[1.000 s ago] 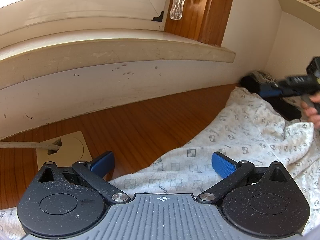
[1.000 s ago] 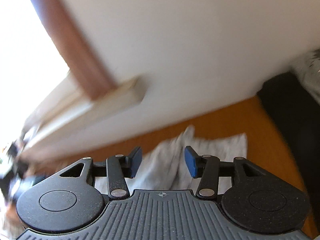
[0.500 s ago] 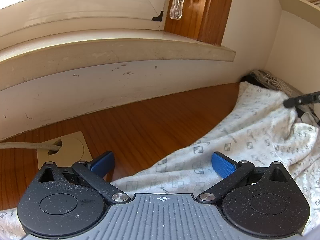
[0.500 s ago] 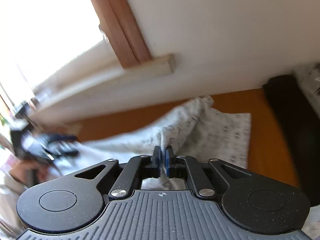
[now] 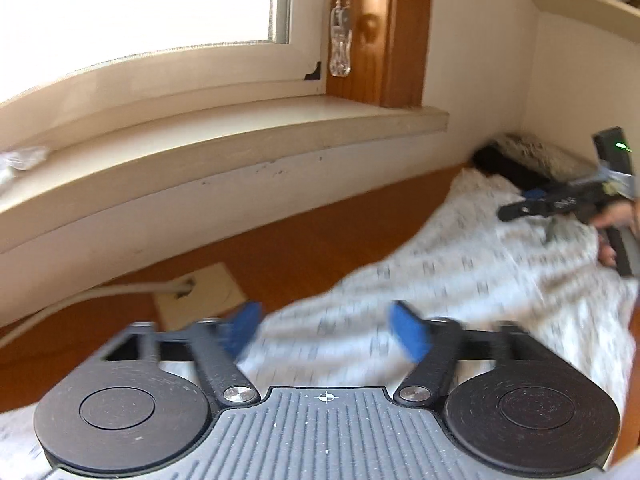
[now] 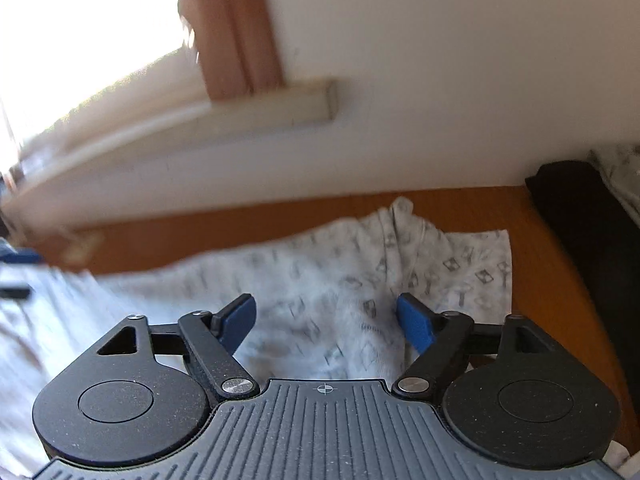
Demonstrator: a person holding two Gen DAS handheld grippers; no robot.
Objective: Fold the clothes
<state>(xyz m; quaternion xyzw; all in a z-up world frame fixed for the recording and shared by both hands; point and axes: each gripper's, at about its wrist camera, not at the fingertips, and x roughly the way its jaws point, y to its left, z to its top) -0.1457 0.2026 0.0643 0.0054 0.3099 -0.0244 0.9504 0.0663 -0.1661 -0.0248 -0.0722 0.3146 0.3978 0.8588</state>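
A white garment with small grey printed motifs (image 5: 460, 276) lies spread across the wooden desk (image 5: 304, 256). My left gripper (image 5: 326, 330) hovers over its near left part, its jaws closing with cloth below them but none pinched. In the right wrist view the same garment (image 6: 340, 280) shows a raised crease and a flat sleeve end at the right. My right gripper (image 6: 326, 318) is above that crease, jaws opening, pads clear of the fabric. In the left wrist view the right gripper (image 5: 540, 206) appears far right with a hand behind it.
A window sill (image 5: 224, 140) and white wall run along the back of the desk. A beige cable cover (image 5: 200, 294) with a cord sits left of the garment. A black folded item (image 6: 584, 232) and a patterned cloth (image 5: 532, 152) lie in the far right corner.
The right gripper was shut on a fold of the garment half a second ago and has now let it go. The left gripper rose and drew back, its jaws narrowing.
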